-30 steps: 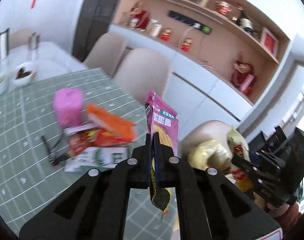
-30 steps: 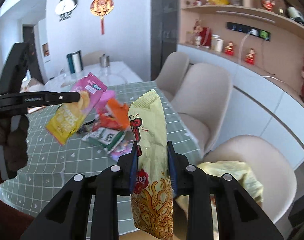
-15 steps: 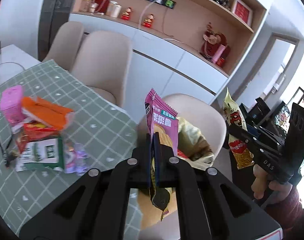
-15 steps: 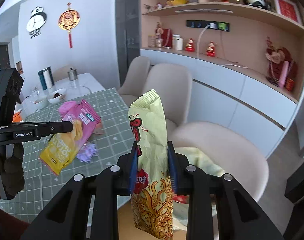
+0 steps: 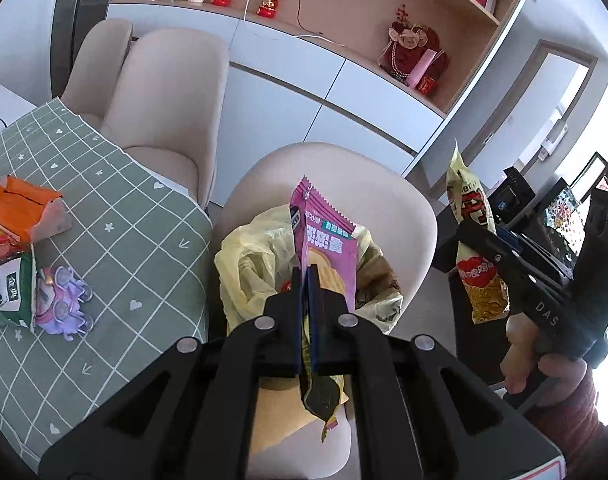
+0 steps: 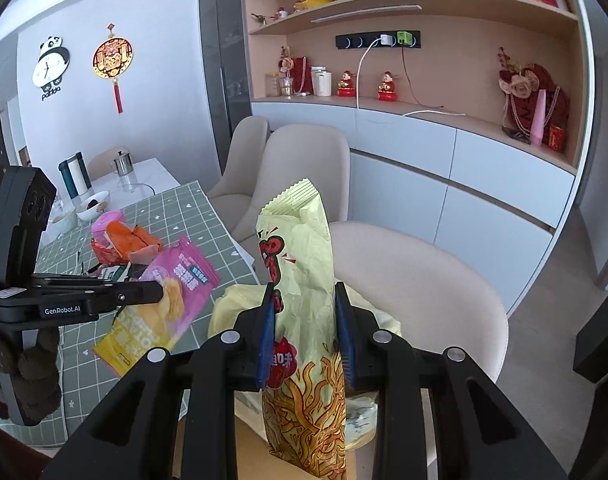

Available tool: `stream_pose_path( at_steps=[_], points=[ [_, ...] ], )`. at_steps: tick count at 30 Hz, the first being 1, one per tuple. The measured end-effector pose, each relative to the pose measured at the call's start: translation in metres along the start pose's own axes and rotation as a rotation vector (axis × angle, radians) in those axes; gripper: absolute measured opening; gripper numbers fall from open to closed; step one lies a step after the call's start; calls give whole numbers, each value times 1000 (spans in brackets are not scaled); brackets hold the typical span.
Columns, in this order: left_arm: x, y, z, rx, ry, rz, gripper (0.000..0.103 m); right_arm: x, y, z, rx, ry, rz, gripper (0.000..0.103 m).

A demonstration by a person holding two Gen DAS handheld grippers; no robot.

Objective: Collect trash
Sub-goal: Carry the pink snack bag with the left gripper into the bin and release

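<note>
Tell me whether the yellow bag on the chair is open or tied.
Open: the yellow bag gapes on the chair, with wrappers visible inside.

We see a bright room with pale walls [image 6: 152,92]. A panda clock [image 6: 51,65] and a red charm [image 6: 112,60] hang there. Beige chairs [image 5: 172,92] stand by a table [image 5: 116,216] with a green checked cloth. Behind them are white cupboards [image 6: 499,216] and wooden shelves [image 6: 415,4] with little red dolls [image 6: 387,87]. A doorway [image 5: 559,92] lets in light. The floor [image 6: 559,300] is pale.
</note>
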State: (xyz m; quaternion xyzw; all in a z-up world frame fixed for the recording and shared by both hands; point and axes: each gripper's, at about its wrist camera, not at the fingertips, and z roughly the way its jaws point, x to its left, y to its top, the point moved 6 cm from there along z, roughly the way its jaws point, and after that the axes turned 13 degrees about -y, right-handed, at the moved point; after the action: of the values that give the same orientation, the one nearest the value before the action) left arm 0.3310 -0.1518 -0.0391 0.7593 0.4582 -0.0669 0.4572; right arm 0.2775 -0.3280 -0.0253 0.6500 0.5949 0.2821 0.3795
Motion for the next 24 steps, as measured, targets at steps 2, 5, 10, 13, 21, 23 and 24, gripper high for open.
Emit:
stream_pose_path(
  at_steps=[2, 5, 10, 13, 21, 23, 24],
  points=[
    [0, 3, 2, -7, -5, -5, 3, -7, -2, 1, -3, -5, 8, 27],
    [-2, 10, 13, -22, -16, -22, 3, -12, -2, 3, -4, -13, 21, 27],
    [-6, 15, 36, -20, -44, -42, 3, -22, -5, 1, -5, -40, 22, 27],
    [-10, 15, 57, -2, -59, -47, 3, -29, -7, 2, 3, -64, 18, 27],
    [-11, 24, 102, 22, -60, -11, 13, -53, -12, 11, 25, -87, 63, 27],
    [-8, 25, 106, 13, -56, -7, 27, -54, -15, 15, 33, -77, 75, 27],
    [-7, 24, 105, 9, -47, -10, 27, -53, -16, 16, 34, -69, 78, 27]
  ],
)
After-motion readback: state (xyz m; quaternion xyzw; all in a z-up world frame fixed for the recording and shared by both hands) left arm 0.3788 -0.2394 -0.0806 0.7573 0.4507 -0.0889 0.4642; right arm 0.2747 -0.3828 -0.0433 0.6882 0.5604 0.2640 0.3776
